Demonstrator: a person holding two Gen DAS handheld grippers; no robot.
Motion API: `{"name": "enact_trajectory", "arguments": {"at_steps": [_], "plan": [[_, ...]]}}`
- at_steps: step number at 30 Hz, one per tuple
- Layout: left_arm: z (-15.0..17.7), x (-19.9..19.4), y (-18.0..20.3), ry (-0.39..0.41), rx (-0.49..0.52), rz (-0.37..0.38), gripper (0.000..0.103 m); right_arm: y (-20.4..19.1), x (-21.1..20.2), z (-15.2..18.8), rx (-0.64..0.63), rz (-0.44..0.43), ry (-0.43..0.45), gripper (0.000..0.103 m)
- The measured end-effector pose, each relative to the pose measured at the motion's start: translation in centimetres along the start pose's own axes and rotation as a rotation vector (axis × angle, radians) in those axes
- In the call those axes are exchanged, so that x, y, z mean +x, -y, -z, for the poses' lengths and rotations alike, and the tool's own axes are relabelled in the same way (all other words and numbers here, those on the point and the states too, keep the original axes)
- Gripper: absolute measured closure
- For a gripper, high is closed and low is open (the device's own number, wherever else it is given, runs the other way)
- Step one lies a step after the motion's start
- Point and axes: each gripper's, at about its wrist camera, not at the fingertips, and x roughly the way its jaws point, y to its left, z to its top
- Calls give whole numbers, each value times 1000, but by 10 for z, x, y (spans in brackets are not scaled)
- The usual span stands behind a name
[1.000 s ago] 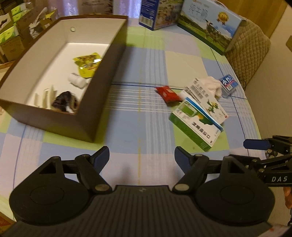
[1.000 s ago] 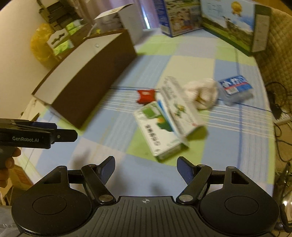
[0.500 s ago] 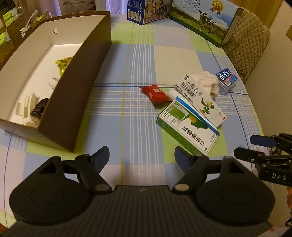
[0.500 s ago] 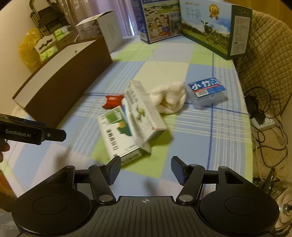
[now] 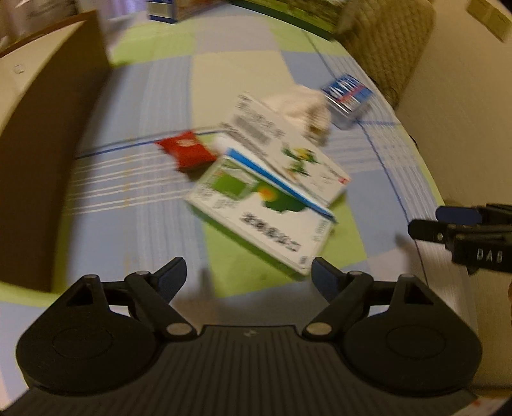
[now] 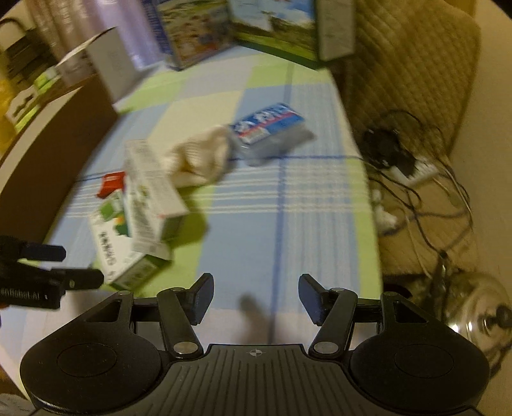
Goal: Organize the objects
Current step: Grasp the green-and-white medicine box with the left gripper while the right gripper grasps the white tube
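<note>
A green-and-white carton [image 5: 265, 217] lies flat on the checked tablecloth, and a white carton [image 5: 288, 150] leans across it. A red packet [image 5: 185, 148], a cream cloth [image 5: 300, 108] and a blue-labelled clear pack [image 5: 347, 96] lie around them. My left gripper [image 5: 248, 275] hovers just short of the green carton's near corner. Its jaws are opening and nothing is between them. My right gripper [image 6: 256, 291] is open over bare cloth, to the right of the cartons [image 6: 150, 188] and nearer than the blue pack [image 6: 268, 128]. Both views are blurred by motion.
A large brown box [image 5: 41, 128] with a white inside stands at the left. Printed milk cartons [image 6: 275, 28] line the table's far edge. A quilted chair [image 6: 406, 64] is behind them. Past the table's right edge, cables and a power strip [image 6: 412, 166] lie on the floor.
Both grippers have moved right and down toward the pile, so the brown box has slid to the left edge. The left jaws stand wider apart and the right jaws narrower.
</note>
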Motion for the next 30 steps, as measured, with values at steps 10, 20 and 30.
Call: {"name": "enact_trajectory", "arguments": {"at_steps": [10, 20, 30], "plan": [[1, 25, 3, 0, 43, -75, 16, 14, 0, 7, 67, -15, -26, 46], [17, 11, -56, -20, -119, -151, 18, -1, 15, 1, 32, -45, -47, 46], [-20, 15, -40, 46, -132, -93, 16, 2, 13, -5, 43, -29, -26, 46]]}}
